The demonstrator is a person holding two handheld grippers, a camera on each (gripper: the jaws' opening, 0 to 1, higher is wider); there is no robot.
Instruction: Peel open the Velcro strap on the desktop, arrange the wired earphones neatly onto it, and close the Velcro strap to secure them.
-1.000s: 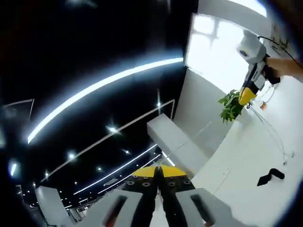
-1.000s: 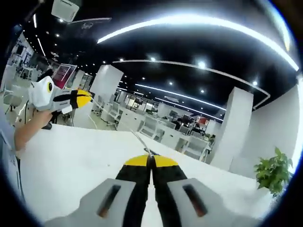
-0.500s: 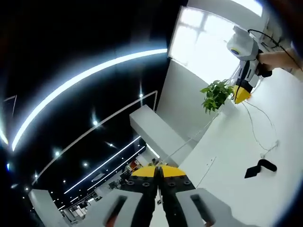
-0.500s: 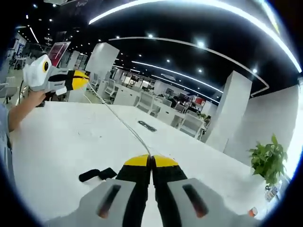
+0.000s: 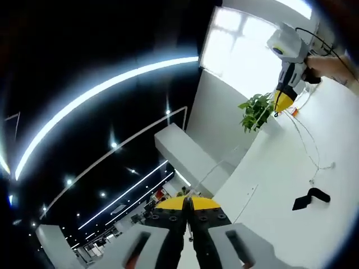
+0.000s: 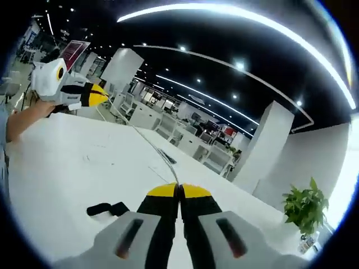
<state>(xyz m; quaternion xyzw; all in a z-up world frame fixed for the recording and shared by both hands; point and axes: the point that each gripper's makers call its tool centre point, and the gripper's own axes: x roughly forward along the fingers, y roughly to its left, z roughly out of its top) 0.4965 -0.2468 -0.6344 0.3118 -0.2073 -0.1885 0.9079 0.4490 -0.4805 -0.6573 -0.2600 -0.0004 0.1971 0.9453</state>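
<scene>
The thin white earphone cable (image 6: 143,140) runs taut through the air from my right gripper (image 6: 179,189) to my left gripper (image 6: 101,95), which a hand holds at the far left. Both pairs of jaws are pressed together on the cable. In the left gripper view, my left gripper (image 5: 188,202) stands shut at the bottom. My right gripper (image 5: 282,103) hangs over the white table (image 5: 269,185), and a loop of the cable (image 5: 308,148) droops from it down to the tabletop. The black Velcro strap (image 5: 311,197) (image 6: 106,209) lies flat on the table, apart from both grippers.
A potted green plant (image 5: 255,112) (image 6: 305,210) stands at the table's far corner. A small dark flat object (image 6: 168,158) lies further along the table. Beyond the table are white pillars, office desks and chairs.
Both cameras have tilted, so the table and strap sit differently in view. The cable stays stretched between the two shut grippers, and the strap has not moved on the table.
</scene>
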